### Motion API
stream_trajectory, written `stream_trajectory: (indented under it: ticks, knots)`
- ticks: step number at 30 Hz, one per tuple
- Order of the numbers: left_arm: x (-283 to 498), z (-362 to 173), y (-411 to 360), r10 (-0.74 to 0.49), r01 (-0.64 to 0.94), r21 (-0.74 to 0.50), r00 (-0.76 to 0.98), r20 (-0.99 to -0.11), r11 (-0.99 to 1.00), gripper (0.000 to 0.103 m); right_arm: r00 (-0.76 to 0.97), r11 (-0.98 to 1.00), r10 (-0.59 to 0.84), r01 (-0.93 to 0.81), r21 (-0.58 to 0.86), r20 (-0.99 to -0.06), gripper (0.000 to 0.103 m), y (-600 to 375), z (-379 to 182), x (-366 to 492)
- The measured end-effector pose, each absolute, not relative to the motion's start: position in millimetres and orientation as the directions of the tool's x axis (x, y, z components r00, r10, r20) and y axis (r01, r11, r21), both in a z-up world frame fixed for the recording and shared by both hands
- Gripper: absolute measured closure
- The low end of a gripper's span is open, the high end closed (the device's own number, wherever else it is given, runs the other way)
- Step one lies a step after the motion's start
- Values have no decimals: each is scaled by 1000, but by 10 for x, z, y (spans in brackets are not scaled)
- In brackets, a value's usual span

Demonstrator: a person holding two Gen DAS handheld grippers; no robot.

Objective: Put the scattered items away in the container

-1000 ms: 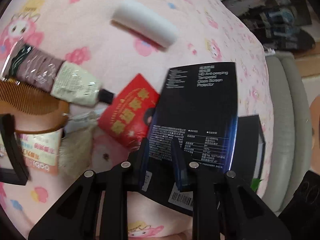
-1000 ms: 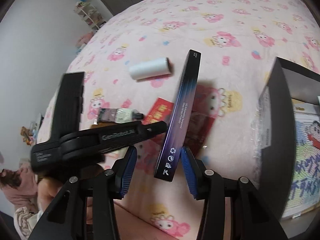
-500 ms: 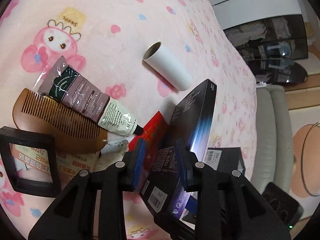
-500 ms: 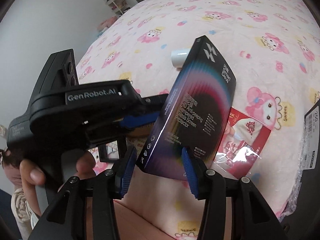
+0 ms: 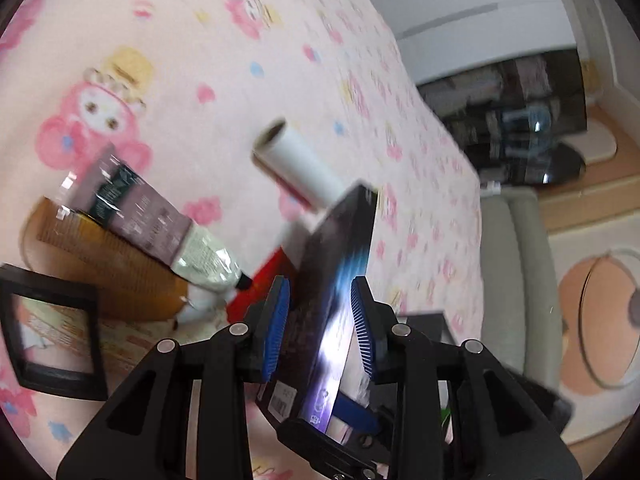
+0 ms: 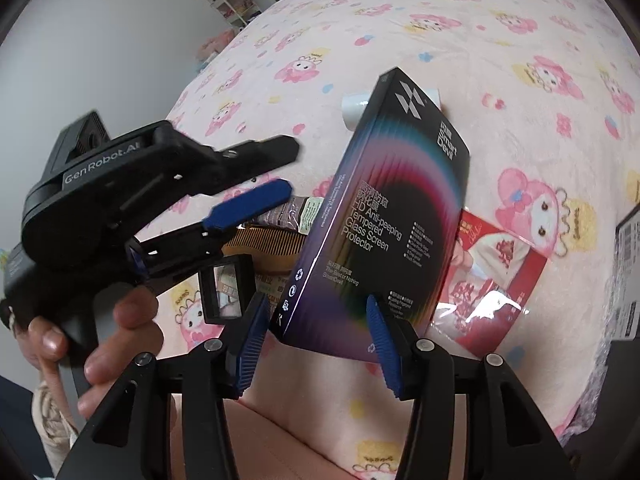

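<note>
— So, what was hard to make out?

— Mostly the black container (image 6: 629,272). It was cut off at the right edge of the pink cartoon bedspread (image 6: 500,20), so only a wall and a label showed. The left wrist view was blurred throughout.

— And the screen protector box (image 6: 384,208)?

— It was up off the bedspread, tilted, its lower end pinched between the blue pads of the right gripper (image 6: 316,340). The box blocked much of what lay behind it.

— Such as?

— Part of the red packet (image 6: 496,280) lying flat on the bedspread, one end of the wooden comb (image 6: 268,240), most of the hand cream tube (image 5: 152,220), whose cap end pointed at the packet, and nearly all of the white roll (image 5: 304,164). From the right wrist only the roll's end peeked out past the box's top corner.

— The left gripper (image 6: 290,168)?

— Its fingers were spread, clamping nothing, off to the left of the box. A person's hand (image 6: 100,340) was wrapped round its handle. Below it, a small black frame (image 5: 52,336) lay just beside the comb.
</note>
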State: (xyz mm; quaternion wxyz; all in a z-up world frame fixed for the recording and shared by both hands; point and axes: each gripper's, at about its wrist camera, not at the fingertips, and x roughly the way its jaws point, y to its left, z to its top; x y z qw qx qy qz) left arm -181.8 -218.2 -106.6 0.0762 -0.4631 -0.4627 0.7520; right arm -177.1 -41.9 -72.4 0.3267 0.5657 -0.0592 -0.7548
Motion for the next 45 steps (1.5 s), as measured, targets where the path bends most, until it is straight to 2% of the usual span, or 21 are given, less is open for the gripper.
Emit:
stream_trajectory:
  ticks: [2,4,6,8,10,13,17,24,26,28,32,36,41,45]
  knots:
    - [-1840,-1079,-2147,533,319,-751,-548,-644,-579,71,-142,-777,-566,420,468,-812,56,-407,-726,-1784]
    - [-1841,-1052,-2142,511,319,-734,-554,-657,-599,73,-139,-776,-578,399,489,-804,56,-356,-728,-1807]
    - [-1830,-1022,-2148,438,347,-673,-552,-710,-653,74,-141,-775,-590,376,508,-795,56,-289,-715,-1837]
    - [-1799,-1048,-2198,428,364,-662,-544,-722,-655,77,-159,-778,-593,367,510,-790,56,-227,-675,-1862]
    - [-1830,-1141,-2183,486,368,-691,-511,-709,-622,77,-192,-788,-587,358,500,-787,56,-161,-636,-1883]
    - [-1830,-1215,-2164,508,391,-689,-474,-719,-610,77,-206,-822,-548,310,477,-811,56,-55,-700,-1920]
    - [-1786,-1251,-2237,490,423,-689,-490,-720,-589,70,-172,-832,-542,252,495,-823,55,-8,-901,-1977]
    - [-1828,-1367,-2109,457,439,-623,-432,-778,-647,70,-135,-869,-467,253,425,-874,53,-144,-1234,-2085]
    - [-1840,-1400,-2072,446,442,-604,-414,-793,-663,62,-126,-859,-486,255,445,-865,44,-163,-1302,-2100]
    - [-1852,-1434,-2035,435,445,-584,-397,-808,-679,61,-130,-856,-489,261,446,-862,40,-178,-1316,-2097]
    - [-1863,-1481,-1912,427,435,-552,-357,-831,-711,61,-156,-861,-479,276,428,-864,49,-113,-1227,-2029]
    - [-1907,-1469,-1662,473,373,-563,-310,-825,-737,61,-186,-873,-467,251,418,-864,49,165,-1121,-1899]
    - [-2004,-1581,-1571,447,372,-528,-286,-847,-763,52,-148,-864,-495,188,467,-856,48,317,-1291,-1988]
    - [-1974,-1547,-1585,452,351,-536,-296,-841,-768,52,-165,-884,-457,193,426,-874,47,208,-1406,-2038]
